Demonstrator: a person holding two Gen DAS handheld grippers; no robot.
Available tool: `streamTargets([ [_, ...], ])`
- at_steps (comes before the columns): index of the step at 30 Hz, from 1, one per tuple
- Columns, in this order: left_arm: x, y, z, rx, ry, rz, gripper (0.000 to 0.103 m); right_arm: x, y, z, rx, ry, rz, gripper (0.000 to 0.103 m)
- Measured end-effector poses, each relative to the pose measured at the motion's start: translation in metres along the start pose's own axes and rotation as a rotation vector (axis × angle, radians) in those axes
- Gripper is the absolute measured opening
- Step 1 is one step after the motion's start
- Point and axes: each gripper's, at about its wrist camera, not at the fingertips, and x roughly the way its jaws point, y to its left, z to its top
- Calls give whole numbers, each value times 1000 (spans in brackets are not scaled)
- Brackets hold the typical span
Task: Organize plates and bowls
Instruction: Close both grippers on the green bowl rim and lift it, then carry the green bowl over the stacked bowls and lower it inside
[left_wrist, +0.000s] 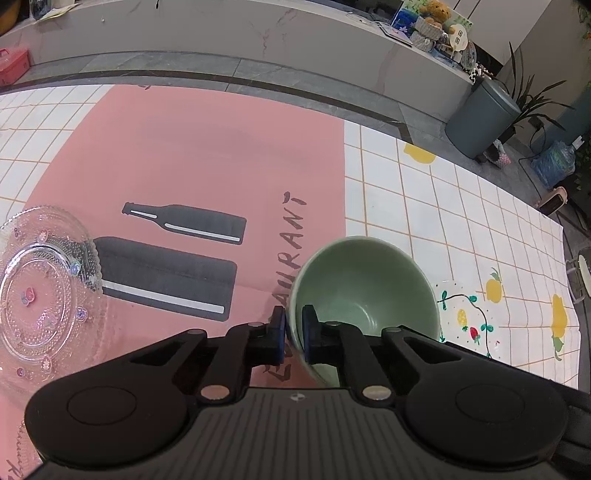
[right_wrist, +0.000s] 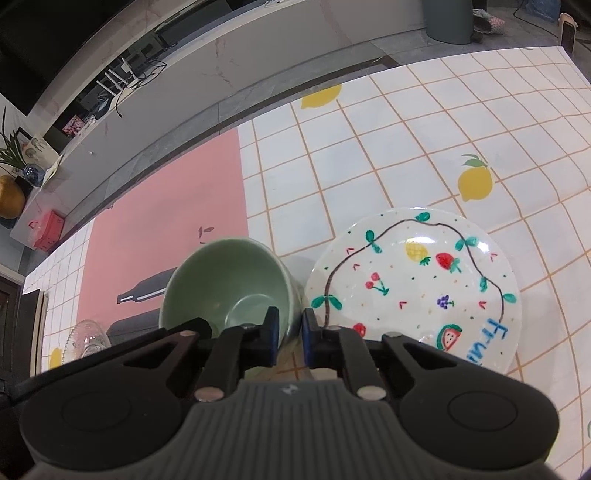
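A pale green bowl (left_wrist: 362, 288) stands upright on the right edge of the pink mat (left_wrist: 203, 155). My left gripper (left_wrist: 293, 328) is shut on its near left rim, one pad inside and one outside. In the right wrist view the same green bowl (right_wrist: 221, 284) has its right wall pinched between the pads of my right gripper (right_wrist: 290, 328). A white plate painted with fruit (right_wrist: 413, 288) lies flat just to the bowl's right, also seen as the fruit plate (left_wrist: 465, 314). Clear glass dishes (left_wrist: 37, 302) sit at the mat's left end. Neither view shows the other gripper.
A white checked tablecloth with lemons (right_wrist: 406, 147) covers the table; its far edge drops to a grey floor. The glass dishes (right_wrist: 86, 338) show small at the left. Beyond the table are a grey bin (left_wrist: 480, 118), a low marble ledge and a red box (left_wrist: 13, 64).
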Motion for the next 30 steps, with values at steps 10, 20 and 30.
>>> streamTargets([
  [10,-25,-5,-8,11,-6,11,9,-21,2,-9,-5,-16,9,9],
  [20,-81,-4,-33,12,-43,2,8,-83,10,-47,-13,-82,46,10],
  [30,-155,21,-72,11,-127,44,8,-136,39,-104,-56,-102,120,10],
])
